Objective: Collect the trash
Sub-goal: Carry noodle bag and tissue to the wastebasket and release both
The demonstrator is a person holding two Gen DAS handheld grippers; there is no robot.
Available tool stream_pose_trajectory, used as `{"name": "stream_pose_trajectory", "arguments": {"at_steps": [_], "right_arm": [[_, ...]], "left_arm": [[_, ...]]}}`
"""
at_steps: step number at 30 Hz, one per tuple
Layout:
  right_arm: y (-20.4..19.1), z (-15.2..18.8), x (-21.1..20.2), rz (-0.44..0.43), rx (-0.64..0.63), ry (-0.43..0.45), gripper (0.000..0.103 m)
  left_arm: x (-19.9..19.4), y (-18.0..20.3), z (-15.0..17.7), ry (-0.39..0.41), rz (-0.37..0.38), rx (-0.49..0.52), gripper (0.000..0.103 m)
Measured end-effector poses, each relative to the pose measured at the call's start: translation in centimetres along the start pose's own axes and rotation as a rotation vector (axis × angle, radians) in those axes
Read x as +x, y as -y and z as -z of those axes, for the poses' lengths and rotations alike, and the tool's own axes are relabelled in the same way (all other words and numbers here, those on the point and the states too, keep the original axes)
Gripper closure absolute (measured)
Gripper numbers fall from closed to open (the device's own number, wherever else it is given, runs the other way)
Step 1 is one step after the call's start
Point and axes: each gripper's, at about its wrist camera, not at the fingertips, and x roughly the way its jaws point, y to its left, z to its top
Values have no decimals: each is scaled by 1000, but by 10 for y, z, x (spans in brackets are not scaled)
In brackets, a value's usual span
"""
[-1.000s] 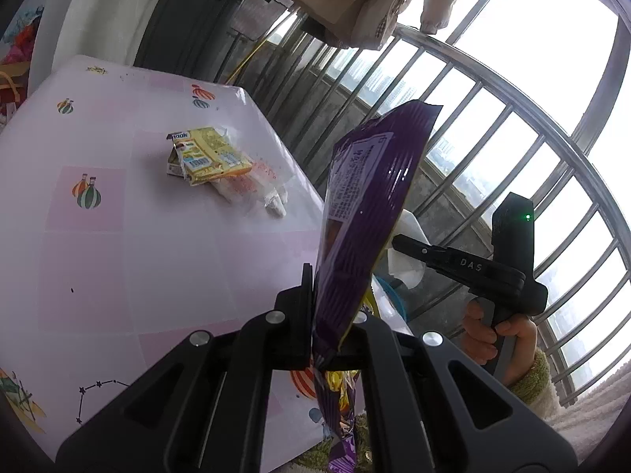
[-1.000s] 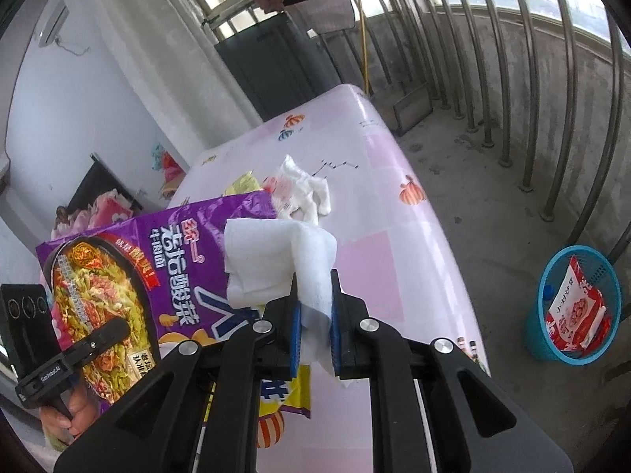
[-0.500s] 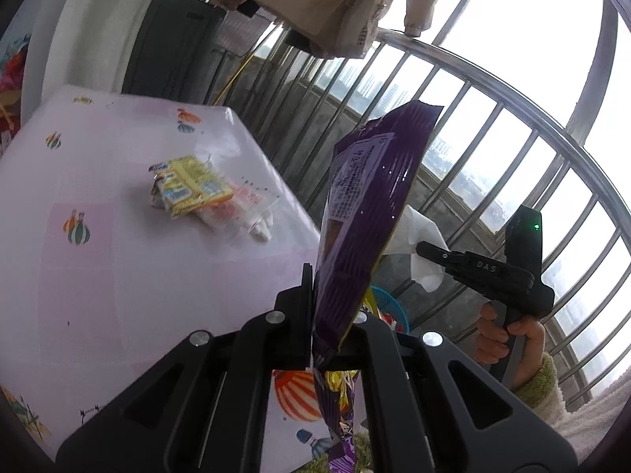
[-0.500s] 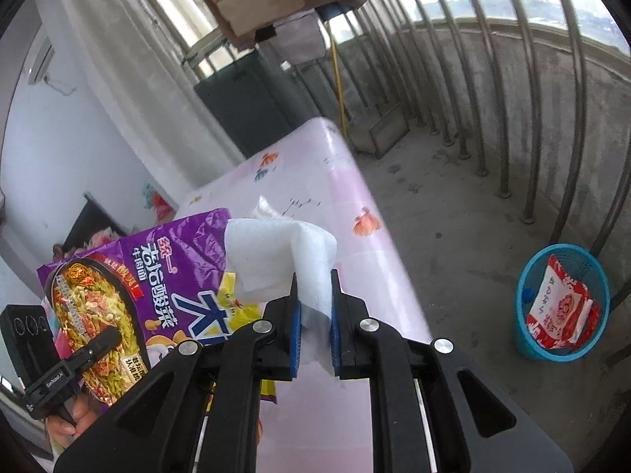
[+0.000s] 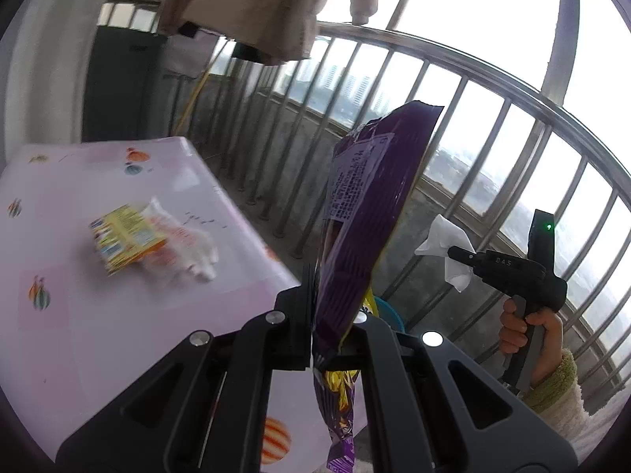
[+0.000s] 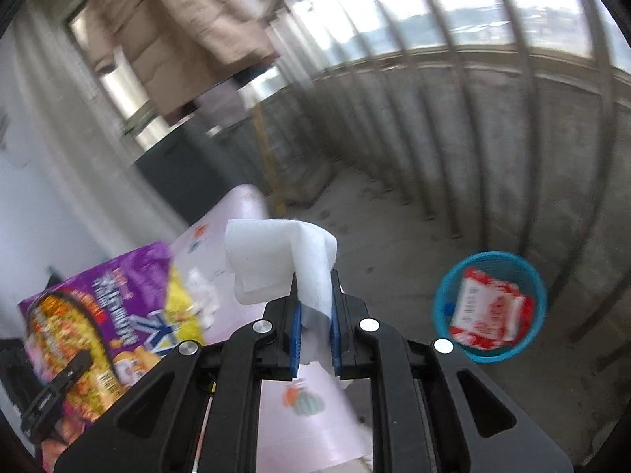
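My left gripper [image 5: 333, 315] is shut on a purple noodle packet [image 5: 370, 205], which stands edge-on above the table's corner; the same purple packet [image 6: 102, 315] shows its printed face in the right wrist view. My right gripper [image 6: 313, 307] is shut on a white tissue [image 6: 276, 260] that folds over above the blue pads. In the left wrist view the right gripper [image 5: 453, 254] hangs out past the table edge with the tissue [image 5: 447, 244] at its tip. A blue mesh bin [image 6: 489, 307] with a red-and-white wrapper inside stands on the floor below right.
A yellow packet [image 5: 126, 238] and a clear crumpled wrapper [image 5: 185, 248] lie on the pink patterned table [image 5: 79, 315]. Metal balcony railing [image 5: 453, 90] runs along the right. A beige coat [image 5: 256, 4] hangs overhead. A dark cabinet [image 5: 118, 90] stands beyond the table.
Both grippers have swung to the right, away from the table and toward the railing, each keeping its load. The blue bin has come nearer the centre of the right wrist view.
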Motion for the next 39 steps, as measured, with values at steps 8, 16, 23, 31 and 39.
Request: {"name": "stream_pose_trajectory", "arguments": {"at_steps": [8,16,23,31,39], "right_arm": [[80,3,-5,82,213,60,91],[151,22,26,171,359,15,91],[195,35,42,215,460,-15,91],[247,46,46,247,566,-35,91],[278,57,70,263,633,-88,91]], "left_arm": [[76,46,-19,-160,85,62,102],[202,100,-10,-391,89,144,102],[320,136,5,-565,141,107,102],[455,153,36,-749,178,-113,101],[534,154,104,-917,74,-169,81]]}}
